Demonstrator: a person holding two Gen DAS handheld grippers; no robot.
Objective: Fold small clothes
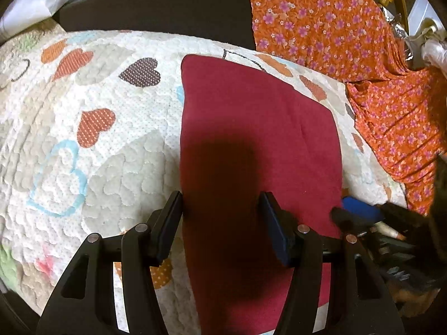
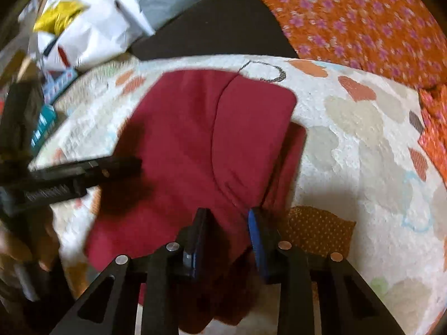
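A dark red garment (image 1: 251,128) lies folded flat on a quilt printed with hearts (image 1: 92,128). My left gripper (image 1: 222,198) hovers open over the garment's near left part, casting a shadow on it, with nothing pinched. In the right wrist view the red garment (image 2: 195,139) shows a folded flap with a curved edge. My right gripper (image 2: 227,213) is at its near edge, where wrinkles gather; cloth lies between the jaws, which stand apart. The left gripper (image 2: 111,166) reaches in from the left over the garment's edge. The right gripper's blue pad (image 1: 360,205) shows at the garment's right edge.
An orange floral cloth (image 1: 349,42) drapes along the quilt's far right side. A dark surface (image 1: 167,8) lies beyond the quilt. White bags and paper (image 2: 92,28) and small boxes (image 2: 47,117) crowd the far left. A hand (image 2: 16,251) shows at the left edge.
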